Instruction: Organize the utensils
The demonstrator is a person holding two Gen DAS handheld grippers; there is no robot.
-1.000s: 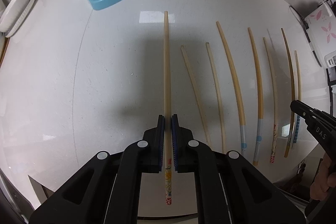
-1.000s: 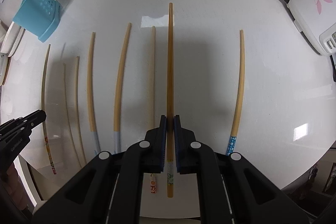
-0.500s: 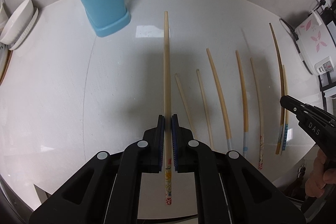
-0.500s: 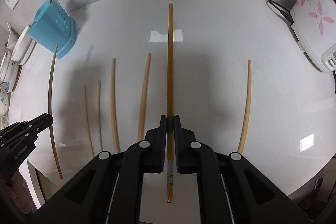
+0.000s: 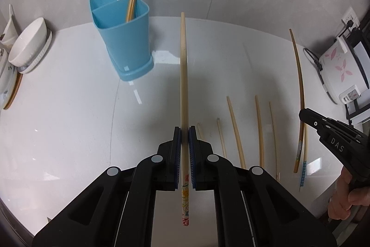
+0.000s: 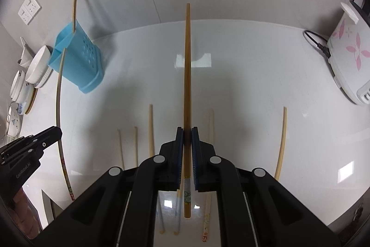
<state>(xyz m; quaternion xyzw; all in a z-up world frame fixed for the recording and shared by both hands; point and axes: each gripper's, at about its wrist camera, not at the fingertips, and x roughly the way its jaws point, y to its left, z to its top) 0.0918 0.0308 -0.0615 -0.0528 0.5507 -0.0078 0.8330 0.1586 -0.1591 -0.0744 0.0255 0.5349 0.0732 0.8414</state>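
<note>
- Left gripper (image 5: 184, 136) clamps a pale chopstick (image 5: 183, 75); right gripper (image 6: 187, 136) clamps a darker chopstick (image 6: 187, 75).
- Blue holder (image 5: 124, 38) stands at ten o'clock: best lower each tip-first, separately.

From my left gripper's view, everything sits around the utensil holder (image 5: 124, 38): bowls (image 5: 27, 45) to its left, loose chopsticks (image 5: 259, 129) lying on the counter (image 5: 69, 119) to its right and nearer me, the rice cooker (image 5: 342, 71) far right.

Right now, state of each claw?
Left claw: shut on a pale chopstick.
Right claw: shut on a darker chopstick.
</note>
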